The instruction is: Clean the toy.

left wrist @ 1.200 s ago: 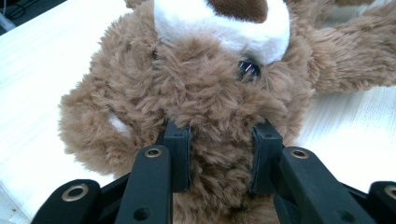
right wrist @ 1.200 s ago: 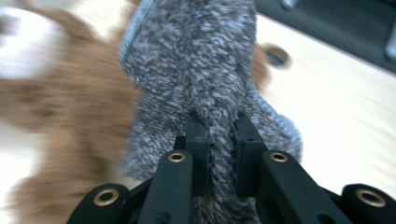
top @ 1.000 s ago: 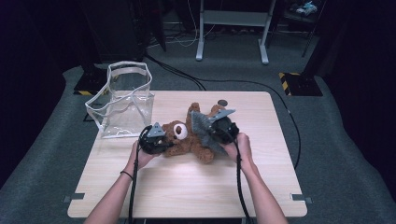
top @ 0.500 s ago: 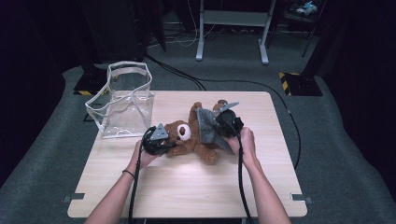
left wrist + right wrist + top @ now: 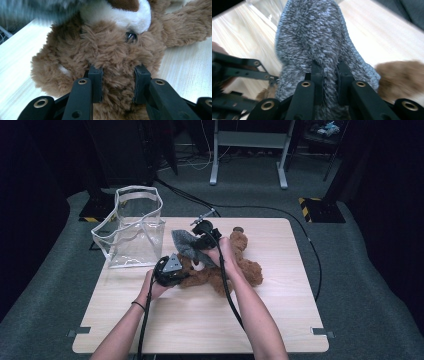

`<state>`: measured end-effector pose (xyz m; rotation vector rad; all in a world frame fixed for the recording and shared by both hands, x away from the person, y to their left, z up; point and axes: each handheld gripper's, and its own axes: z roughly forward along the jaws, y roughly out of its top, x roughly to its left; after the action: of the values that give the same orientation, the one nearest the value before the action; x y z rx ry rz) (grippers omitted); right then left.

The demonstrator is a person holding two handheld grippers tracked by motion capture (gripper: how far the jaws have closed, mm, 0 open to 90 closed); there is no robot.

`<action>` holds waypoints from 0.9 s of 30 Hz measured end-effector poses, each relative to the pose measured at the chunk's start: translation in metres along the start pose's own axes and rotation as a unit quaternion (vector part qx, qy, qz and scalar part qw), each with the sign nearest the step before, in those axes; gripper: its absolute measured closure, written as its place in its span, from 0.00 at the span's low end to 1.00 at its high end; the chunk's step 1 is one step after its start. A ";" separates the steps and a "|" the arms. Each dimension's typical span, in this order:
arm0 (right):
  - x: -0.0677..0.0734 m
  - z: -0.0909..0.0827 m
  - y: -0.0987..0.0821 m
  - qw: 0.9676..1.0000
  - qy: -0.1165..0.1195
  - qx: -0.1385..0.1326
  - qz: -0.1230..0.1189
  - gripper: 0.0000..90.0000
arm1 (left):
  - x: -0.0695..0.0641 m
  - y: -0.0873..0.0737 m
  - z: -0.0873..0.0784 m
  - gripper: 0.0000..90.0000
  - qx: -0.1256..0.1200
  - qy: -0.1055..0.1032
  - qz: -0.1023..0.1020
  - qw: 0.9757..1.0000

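Brown plush teddy bear (image 5: 235, 265) lying mid-surface (image 5: 280, 320), left hand-held gripper (image 5: 117, 82) clamped on its head, right hand-held gripper (image 5: 329, 75) pinching its grey knitted garment (image 5: 314, 37), clear plastic bag (image 5: 132, 232) far left

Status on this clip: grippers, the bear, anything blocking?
Left gripper clamped on the teddy bear's head fur. Right gripper pinching the grey knit garment above the bear. Clear bag stands apart at table's left; nothing blocking.
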<state>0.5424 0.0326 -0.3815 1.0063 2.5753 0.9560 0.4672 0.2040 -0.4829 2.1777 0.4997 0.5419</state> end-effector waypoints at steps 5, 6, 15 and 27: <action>-0.004 0.028 -0.002 0.999 -0.015 0.042 -0.008 0.89 | -0.002 0.000 0.000 0.75 0.004 0.005 -0.001 1.000; -0.005 0.029 -0.002 0.998 -0.034 0.052 -0.011 0.89 | -0.002 0.001 0.000 0.75 0.006 0.005 0.004 1.000; -0.011 0.019 -0.016 0.989 -0.120 0.074 -0.039 0.90 | -0.004 0.005 0.001 0.75 0.018 0.015 -0.022 0.999; -0.040 -0.031 -0.056 0.985 -0.165 0.041 -0.012 0.90 | 0.001 0.005 0.001 0.75 0.020 0.013 -0.058 0.998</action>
<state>0.5297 -0.0405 -0.3951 1.0515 2.3599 0.6195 0.4694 0.2009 -0.4795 2.1668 0.6520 0.5000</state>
